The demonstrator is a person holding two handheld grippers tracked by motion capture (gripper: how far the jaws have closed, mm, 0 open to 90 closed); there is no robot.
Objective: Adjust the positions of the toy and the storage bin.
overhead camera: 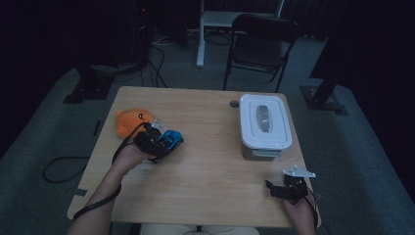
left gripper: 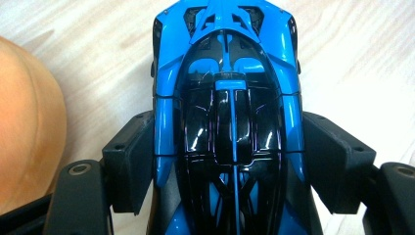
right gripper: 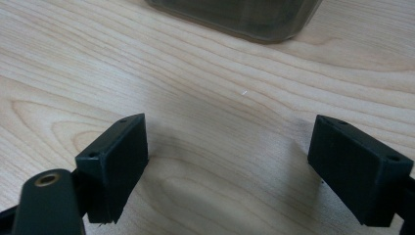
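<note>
A blue and black toy car lies left of the table's middle. My left gripper is shut on it. In the left gripper view the two black jaws press against both sides of the blue toy car, gripper around its middle. My right gripper sits low at the front right of the table. Its jaws stand wide apart with nothing between them, gripper over bare wood.
An orange plush toy lies just left of the car, plush close beside the left jaw. A grey container with a white lid stands at the right, container wall ahead of the right gripper. A folding chair stands beyond the wooden table.
</note>
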